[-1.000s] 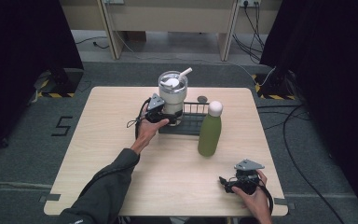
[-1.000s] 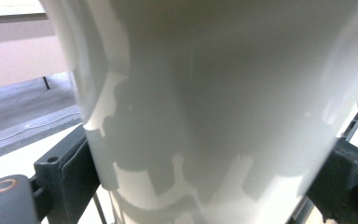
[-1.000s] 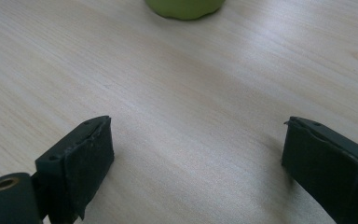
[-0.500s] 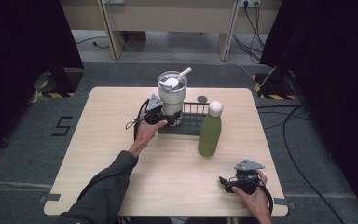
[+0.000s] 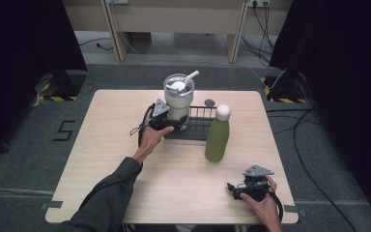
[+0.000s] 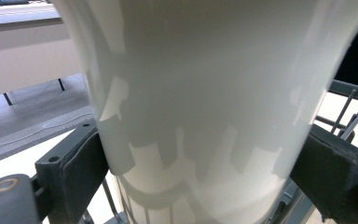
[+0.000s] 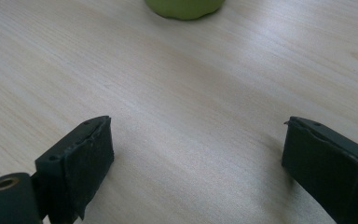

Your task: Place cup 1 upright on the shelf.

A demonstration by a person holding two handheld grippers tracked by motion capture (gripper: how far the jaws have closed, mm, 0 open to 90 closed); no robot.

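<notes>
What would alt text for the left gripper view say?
A glossy white tumbler looms close, its lower body clamped between the left gripper's two black jaws. Thin bars of a dark wire rack show behind it, over a pale table.

A light wooden desk (image 5: 125, 121) with rounded corners stands on grey carpet floor (image 5: 38, 145). Black curtains (image 5: 24, 53) hang at both sides, leaving the flanks dark. Behind the desk, pale furniture panels (image 5: 174, 17) on light legs run across the far edge of the floor, with a wall socket (image 5: 257, 3) above the right leg. Black cables (image 5: 314, 145) trail over the carpet at right. Yellow-and-black hazard tape (image 5: 53, 98) marks stand bases at both curtain feet. A dark figure "5" (image 5: 64, 130) is marked on the floor left of the desk. Lighting is even and diffuse.
</notes>
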